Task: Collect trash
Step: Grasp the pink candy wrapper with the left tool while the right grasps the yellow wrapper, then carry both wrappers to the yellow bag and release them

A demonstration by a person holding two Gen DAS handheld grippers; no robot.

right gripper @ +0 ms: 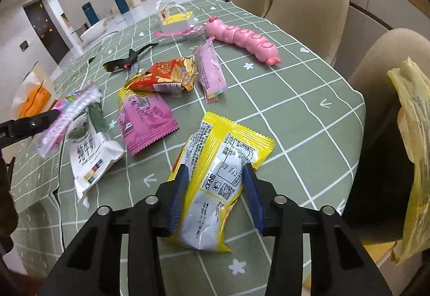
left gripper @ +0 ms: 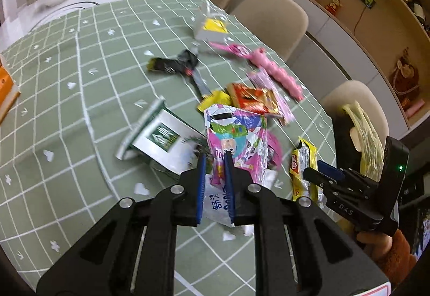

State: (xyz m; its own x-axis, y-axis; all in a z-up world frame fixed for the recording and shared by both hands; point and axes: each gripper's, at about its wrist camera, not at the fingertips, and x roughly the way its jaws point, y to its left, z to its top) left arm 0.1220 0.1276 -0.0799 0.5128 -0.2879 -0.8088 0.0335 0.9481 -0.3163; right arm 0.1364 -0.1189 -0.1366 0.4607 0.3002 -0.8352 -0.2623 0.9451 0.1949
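My left gripper is shut on a colourful pink cartoon wrapper, lifted over the green checked table; it also shows in the right wrist view. My right gripper straddles a yellow and silver snack wrapper lying on the table, with its fingers close on both sides. A white and green bag, a pink wrapper, a red and gold wrapper and a slim pink wrapper lie nearby. A yellow plastic bag hangs at the right.
A pink caterpillar toy, a yellow and white toy box, a pink strip and a black ribbon lie further back. Beige chairs line the table's right edge. An orange item sits at the left.
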